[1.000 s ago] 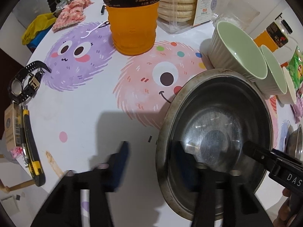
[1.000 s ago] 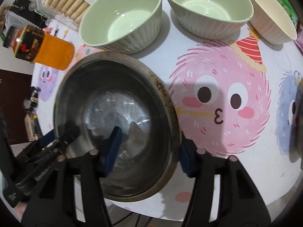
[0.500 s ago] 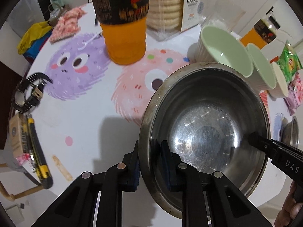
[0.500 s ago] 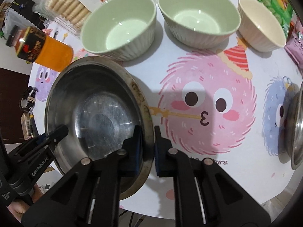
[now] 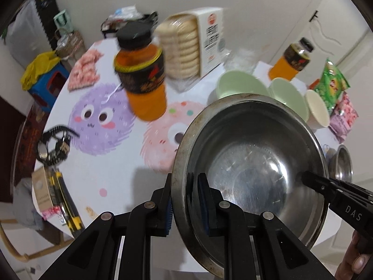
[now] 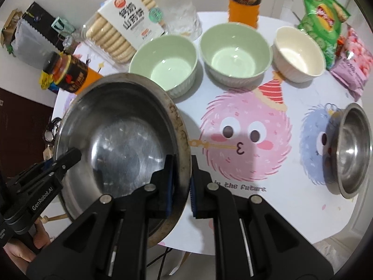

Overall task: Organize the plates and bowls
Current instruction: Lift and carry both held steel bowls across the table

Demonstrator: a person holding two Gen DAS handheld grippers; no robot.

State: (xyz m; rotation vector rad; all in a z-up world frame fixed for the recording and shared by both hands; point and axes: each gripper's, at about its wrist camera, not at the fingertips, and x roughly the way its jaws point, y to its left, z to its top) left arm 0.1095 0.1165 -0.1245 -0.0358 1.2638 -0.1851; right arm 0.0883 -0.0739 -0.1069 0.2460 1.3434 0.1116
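1. Steel mixing bowl (image 5: 254, 154), big, round, w/ a stained rim, is gripped from both sides and sits clear of the table, tilted.
2. Left gripper (image 5: 185, 200): blue pads clenched on the bowl's near-left rim, one pad outside the wall, one inside.
3. Right gripper (image 6: 181, 182): pads clamped on the opposite rim, same way, one pad each side of the wall. In the left wrist view its black tip shows over the bowl's right edge.
4. Round table w/ white cartoon-monster cloth (image 6: 256, 205) lies below the bowl.
5. Behind the bowl, in a row: pale green ribbed bowl (image 6: 166, 64), second pale green bowl (image 6: 235, 53) just beside it, then cream ceramic bowl (image 6: 299, 53). All three upright, empty.
6. Small steel bowl (image 6: 353, 149) sits well apart at the table's right edge, over the blue monster print.
7. Orange drink bottle w/ black cap (image 5: 139, 70) stands left of the big bowl, blurred; second orange bottle (image 6: 244, 0) stands at the far side behind the green bowls.
8. Clear pack of round biscuits w/ white label (image 6: 123, 30) sits behind the first green bowl.
9. Green snack bag (image 6: 324, 16) and pink sweets pack (image 6: 354, 63) sit right of the cream bowl.
10. Black wristwatch (image 5: 54, 147) and yellow-black utility knife (image 5: 67, 207) lie at the table's left edge.
11. Person's fingers (image 6: 25, 249) show at the left tool's handle.
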